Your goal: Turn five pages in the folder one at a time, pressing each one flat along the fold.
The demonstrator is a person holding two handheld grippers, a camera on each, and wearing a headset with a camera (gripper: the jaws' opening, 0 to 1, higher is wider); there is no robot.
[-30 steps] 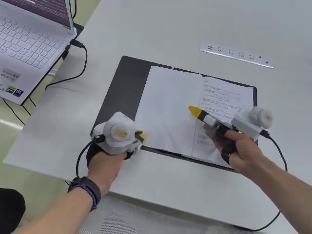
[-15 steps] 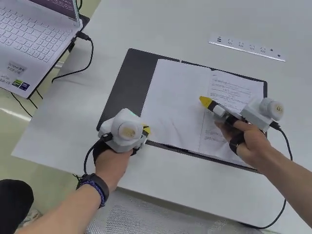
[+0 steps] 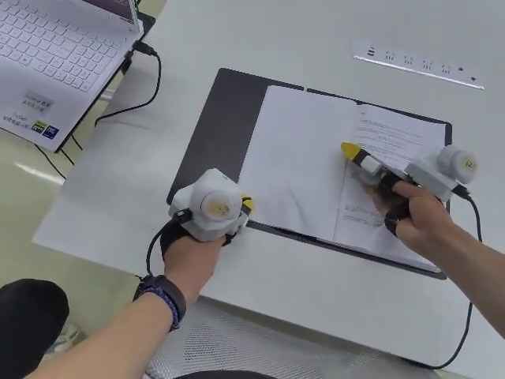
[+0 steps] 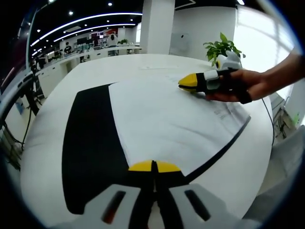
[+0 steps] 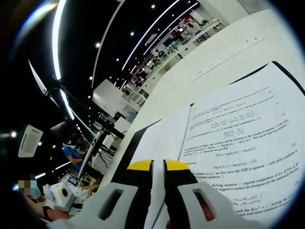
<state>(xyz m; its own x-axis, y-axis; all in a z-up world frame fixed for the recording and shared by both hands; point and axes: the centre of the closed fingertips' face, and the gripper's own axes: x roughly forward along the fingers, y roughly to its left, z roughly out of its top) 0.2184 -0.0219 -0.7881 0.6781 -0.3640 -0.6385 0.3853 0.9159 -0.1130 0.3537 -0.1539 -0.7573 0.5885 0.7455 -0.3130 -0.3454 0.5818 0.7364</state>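
The folder (image 3: 217,134) lies open on the table (image 3: 316,39), to the right of a laptop (image 3: 55,55). A blank page (image 3: 296,158) lies on its left and a printed page (image 3: 398,142) on its right. The left gripper (image 3: 247,205) sits at the folder's near edge, jaws closed tip to tip with nothing seen between them. The right gripper (image 3: 349,149) points at the fold between the two pages, on or just above the paper. Its jaws are drawn together to a thin slit and hold nothing.
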